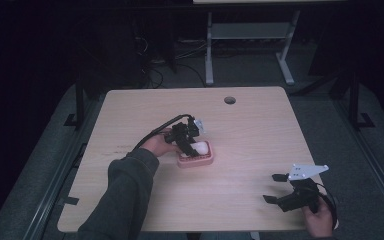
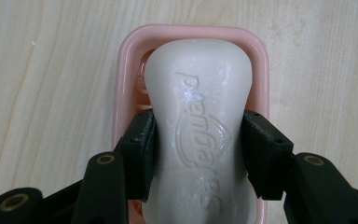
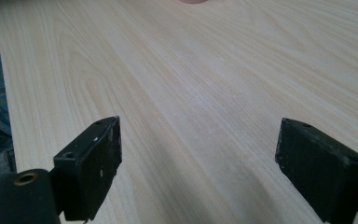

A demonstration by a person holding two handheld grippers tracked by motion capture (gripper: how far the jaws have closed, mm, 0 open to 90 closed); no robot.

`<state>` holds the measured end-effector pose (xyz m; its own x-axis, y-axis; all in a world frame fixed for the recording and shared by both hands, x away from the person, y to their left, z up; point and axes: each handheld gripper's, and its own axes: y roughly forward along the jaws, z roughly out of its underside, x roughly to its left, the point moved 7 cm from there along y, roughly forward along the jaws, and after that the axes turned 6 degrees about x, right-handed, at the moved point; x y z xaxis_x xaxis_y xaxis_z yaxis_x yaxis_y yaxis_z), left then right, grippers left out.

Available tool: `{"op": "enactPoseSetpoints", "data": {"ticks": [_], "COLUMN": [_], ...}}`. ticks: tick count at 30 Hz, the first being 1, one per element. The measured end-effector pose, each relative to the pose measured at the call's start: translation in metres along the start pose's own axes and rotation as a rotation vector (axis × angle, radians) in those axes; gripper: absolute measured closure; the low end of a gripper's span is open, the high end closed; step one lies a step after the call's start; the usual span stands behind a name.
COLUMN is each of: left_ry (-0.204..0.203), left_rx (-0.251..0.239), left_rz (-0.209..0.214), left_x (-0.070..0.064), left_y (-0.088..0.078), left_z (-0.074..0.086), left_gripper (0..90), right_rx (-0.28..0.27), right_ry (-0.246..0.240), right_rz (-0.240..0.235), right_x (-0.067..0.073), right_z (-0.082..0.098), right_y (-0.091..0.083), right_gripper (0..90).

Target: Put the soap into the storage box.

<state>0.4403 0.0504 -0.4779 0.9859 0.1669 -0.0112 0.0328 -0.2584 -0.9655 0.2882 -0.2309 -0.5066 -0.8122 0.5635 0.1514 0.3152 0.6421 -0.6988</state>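
A white bar of soap (image 2: pixel 199 126) with embossed lettering lies in a pink soap dish (image 2: pixel 126 70) near the middle of the wooden table. My left gripper (image 2: pixel 198 149) is shut on the soap, one black pad pressed against each long side. From above, the soap (image 1: pixel 201 147) shows white in the dish (image 1: pixel 196 161), with the left gripper (image 1: pixel 190 142) over it. My right gripper (image 1: pixel 276 188) stands open near the table's front right corner, nothing between its jaws. In the right gripper view its pads (image 3: pixel 98 161) are wide apart over bare wood.
The table (image 1: pixel 250 130) has a round cable hole (image 1: pixel 229 100) near its far edge. A second desk's white legs (image 1: pixel 209 50) stand on the floor beyond. Dark rails run along both sides of the table.
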Motion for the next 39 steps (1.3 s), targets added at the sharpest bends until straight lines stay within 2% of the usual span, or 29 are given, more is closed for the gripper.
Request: {"op": "enactPoseSetpoints", "data": {"ticks": [8, 16, 22, 24, 31, 39], "left_ry": [0.000, -0.002, -0.009, -0.007, -0.023, -0.013], "left_rx": [0.023, 0.022, 0.028, 0.039, 0.025, 0.038], "left_rz": [0.008, -0.002, -0.009, -0.020, -0.041, -0.067], "left_x": [0.001, 0.001, 0.000, 0.000, -0.001, -0.002], "left_y": [0.010, 0.011, 0.009, 0.009, 0.005, 0.002], "left_z": [-0.001, -0.002, 0.000, 0.003, 0.012, 0.017], "left_gripper": [49.2, 49.1, 42.8, 41.2, 39.5, 39.1], "right_rx": [-0.001, -0.002, 0.001, 0.004, 0.007, 0.007], "right_ry": [-0.001, -0.002, -0.007, -0.007, -0.006, -0.013], "right_rz": [0.001, 0.000, 0.000, 0.000, 0.001, 0.002], "right_x": [0.000, 0.000, 0.001, 0.001, 0.002, 0.002], "right_z": [0.000, 0.000, 0.000, 0.000, 0.000, -0.001], "right_y": [0.000, 0.000, 0.000, 0.000, 0.000, 0.001], "right_gripper": [14.2, 14.2, 14.1, 14.2, 14.2, 14.2]}}
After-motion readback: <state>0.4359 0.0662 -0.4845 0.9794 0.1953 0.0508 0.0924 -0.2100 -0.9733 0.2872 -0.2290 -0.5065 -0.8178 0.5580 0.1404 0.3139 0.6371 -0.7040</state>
